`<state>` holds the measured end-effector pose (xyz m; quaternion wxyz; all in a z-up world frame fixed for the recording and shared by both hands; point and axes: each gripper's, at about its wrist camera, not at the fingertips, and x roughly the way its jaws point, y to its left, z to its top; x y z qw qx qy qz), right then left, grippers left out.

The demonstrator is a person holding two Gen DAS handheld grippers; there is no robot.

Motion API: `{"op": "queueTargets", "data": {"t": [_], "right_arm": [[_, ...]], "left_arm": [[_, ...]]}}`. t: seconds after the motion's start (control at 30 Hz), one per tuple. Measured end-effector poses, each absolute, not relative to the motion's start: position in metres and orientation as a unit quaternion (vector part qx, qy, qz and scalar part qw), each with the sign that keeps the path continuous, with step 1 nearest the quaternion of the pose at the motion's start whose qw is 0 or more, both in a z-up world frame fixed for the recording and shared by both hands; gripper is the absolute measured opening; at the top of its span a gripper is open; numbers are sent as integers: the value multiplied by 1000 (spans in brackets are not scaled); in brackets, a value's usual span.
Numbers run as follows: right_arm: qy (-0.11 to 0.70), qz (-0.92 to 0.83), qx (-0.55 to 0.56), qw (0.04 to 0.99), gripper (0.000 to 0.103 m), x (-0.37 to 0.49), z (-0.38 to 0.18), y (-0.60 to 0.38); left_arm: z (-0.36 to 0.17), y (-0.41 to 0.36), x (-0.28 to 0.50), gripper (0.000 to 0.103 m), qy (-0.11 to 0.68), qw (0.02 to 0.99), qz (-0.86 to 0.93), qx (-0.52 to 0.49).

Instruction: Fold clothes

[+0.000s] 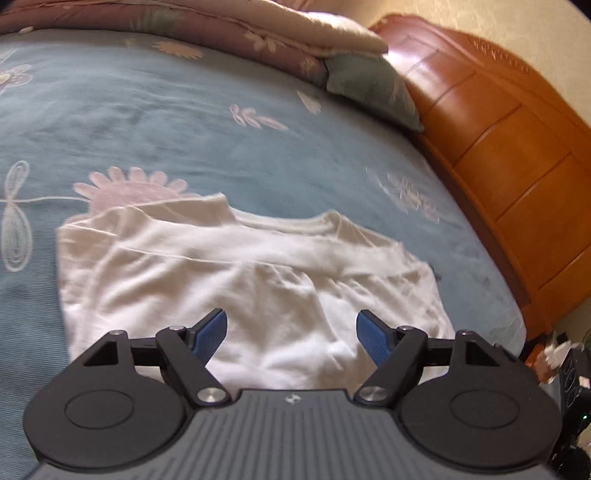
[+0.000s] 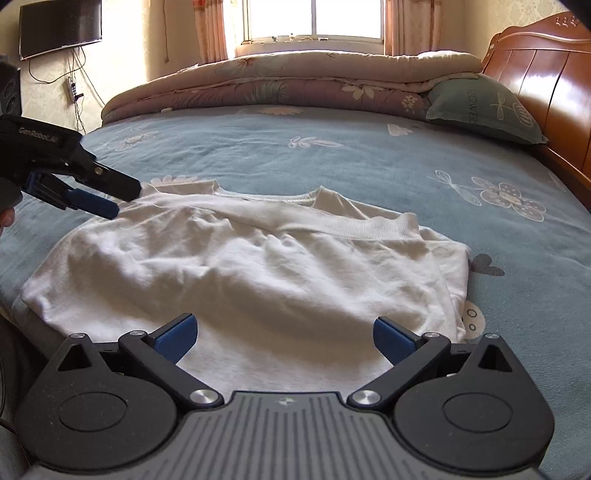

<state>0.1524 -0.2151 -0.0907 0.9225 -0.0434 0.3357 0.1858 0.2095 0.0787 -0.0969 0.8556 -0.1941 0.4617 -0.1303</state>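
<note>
A white sweatshirt (image 2: 251, 266) lies on the blue flowered bedsheet (image 2: 332, 155), partly folded, with its ribbed hem laid across the upper part below the neckline. It also shows in the left wrist view (image 1: 236, 288). My left gripper (image 1: 291, 325) is open and empty above the garment's near part. In the right wrist view the left gripper (image 2: 122, 201) hovers at the garment's far left corner. My right gripper (image 2: 284, 330) is open and empty over the garment's near edge.
A rolled quilt (image 2: 280, 85) and a green pillow (image 2: 480, 107) lie at the far side of the bed. An orange wooden headboard (image 2: 546, 85) runs along the right. A wall TV (image 2: 59, 26) and a window (image 2: 314, 18) are behind.
</note>
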Motion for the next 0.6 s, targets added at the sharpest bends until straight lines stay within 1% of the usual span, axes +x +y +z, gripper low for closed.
{"op": "queueTargets", "data": {"t": [0.1,0.13,0.3,0.37,0.5,0.6], "right_arm": [[340,186,-40,921,103,152,-85,-207],[342,186,-37,920,103,152,-84,-204],[347,186,-47,918,103,154,-77,-184],[347,188,-55,917,103,155,-75,-177],[351,191,-63,914,103,160,-74,-162],[353,199,-73,911,103,161,-74,-149]], "left_arm": [[-96,102,206,77,455,859,-112,-204],[-94,108,203,75,449,860,-115,-213],[-81,135,191,76,415,858,-145,-266],[-77,144,187,79,405,855,-162,-282],[-94,145,186,79,434,847,-154,-265],[-107,154,181,78,438,840,-153,-283]]}}
